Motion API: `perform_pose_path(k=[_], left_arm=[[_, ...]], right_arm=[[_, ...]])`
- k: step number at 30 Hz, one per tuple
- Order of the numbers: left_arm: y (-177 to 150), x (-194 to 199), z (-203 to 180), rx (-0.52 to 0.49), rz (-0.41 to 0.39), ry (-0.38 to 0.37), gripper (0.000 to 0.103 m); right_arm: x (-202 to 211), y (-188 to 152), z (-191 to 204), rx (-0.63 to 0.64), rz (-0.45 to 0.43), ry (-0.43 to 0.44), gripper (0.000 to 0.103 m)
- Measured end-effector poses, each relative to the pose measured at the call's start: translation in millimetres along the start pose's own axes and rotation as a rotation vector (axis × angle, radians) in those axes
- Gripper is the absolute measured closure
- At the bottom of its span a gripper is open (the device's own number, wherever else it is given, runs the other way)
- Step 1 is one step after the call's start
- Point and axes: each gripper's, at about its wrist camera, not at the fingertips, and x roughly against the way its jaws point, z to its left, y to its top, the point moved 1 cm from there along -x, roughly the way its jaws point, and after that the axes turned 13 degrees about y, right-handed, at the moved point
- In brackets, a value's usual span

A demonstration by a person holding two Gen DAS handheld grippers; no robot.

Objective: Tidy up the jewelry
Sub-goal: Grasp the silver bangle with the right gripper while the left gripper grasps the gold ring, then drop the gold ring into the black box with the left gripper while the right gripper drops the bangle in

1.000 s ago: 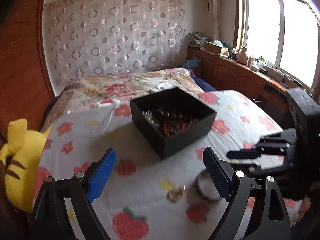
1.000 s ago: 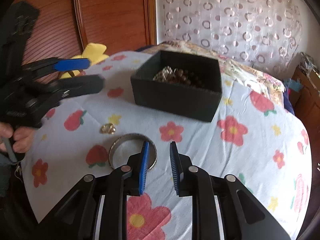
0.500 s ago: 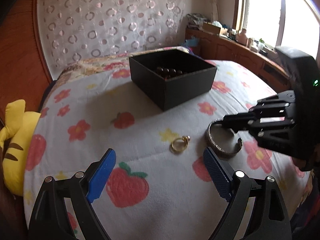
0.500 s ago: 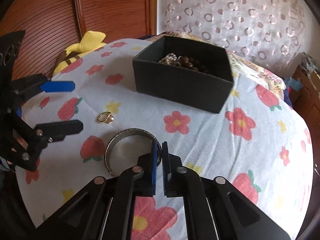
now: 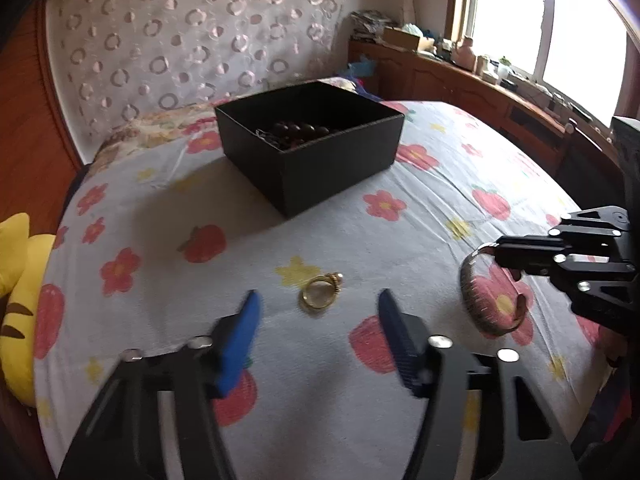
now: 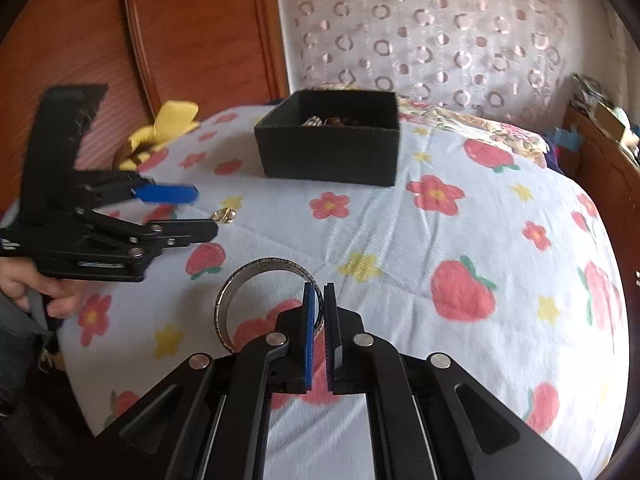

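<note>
A small gold ring with a pearl (image 5: 304, 302) lies on the flowered bedspread (image 5: 360, 240). My left gripper (image 5: 318, 294) hangs just over it. Its jaws are closing, the ring sits between the blue pads, and neither pad touches it. To the right, my right gripper (image 5: 496, 252) is shut on the rim of a silver bangle (image 5: 470, 304), which is tilted up from the cover. The right wrist view shows the bangle (image 6: 260, 266) pinched between the pads of the right gripper (image 6: 319, 286). The left gripper (image 6: 206, 212) is at the ring (image 6: 225, 215). An open black box (image 5: 332, 172) with beads stands behind.
A yellow plush toy (image 5: 20, 300) lies at the bed's left edge, against the wooden headboard (image 6: 192, 32). A wooden sideboard (image 5: 460, 84) with clutter runs under the window on the right. A person's hand (image 6: 40, 292) holds the left gripper's handle.
The left gripper sank toward the ring and its jaws narrowed around it. The right gripper closed on the bangle's rim, tipped it up and carried it sideways.
</note>
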Motion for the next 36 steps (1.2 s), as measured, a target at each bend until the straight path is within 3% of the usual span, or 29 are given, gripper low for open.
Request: perform_pose_path(k=[16,18,25,36], left_arm=[[8,-14,-7,-0.013,0.026,0.026,0.072],[7,-13,-7,-0.014,0.02,0.023,0.082],[4,-4,-8,0.0,0.0,0.011,0.082],[13,38,-3,0.061,-0.114,-0.005,0.082]], right_arm=[[11,-22,13,-0.002,-0.047,-0.001,0.098],[10,-23,15,0.006,-0.048,-0.003,0.098],[13,-23,15,0.006,-0.056,-0.009,0.098],[30,-13,23,0.037,-0.095,-0.036,0.098]])
